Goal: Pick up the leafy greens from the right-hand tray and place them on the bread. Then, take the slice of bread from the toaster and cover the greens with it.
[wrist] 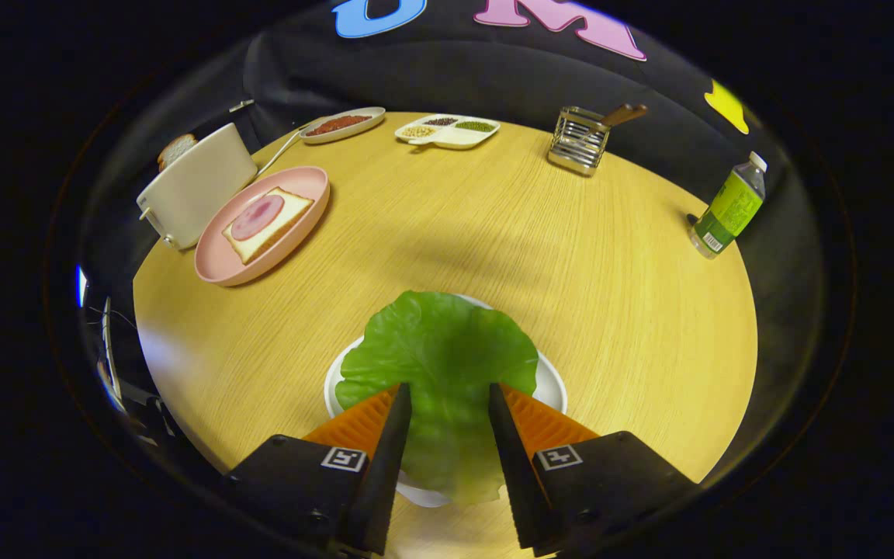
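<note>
A large green lettuce leaf [439, 349] lies on a white tray [552, 382] at the near side of the round wooden table [509, 233]. My gripper [448, 388] is open just above the leaf, one finger over each side of it, with the leaf's near part showing between them. Far ahead to the left a pink plate [218, 273] holds a bread slice with a round of ham [267, 221] on top. Behind the plate stands a white toaster [199, 186] with a slice of bread [176, 149] sticking out of its slot.
At the table's far edge are an oval dish of red bits [342, 124] and a divided white tray of grains [447, 130]. A metal rack with a wooden handle [579, 140] stands further right, and a green-labelled bottle [726, 206] near the right edge.
</note>
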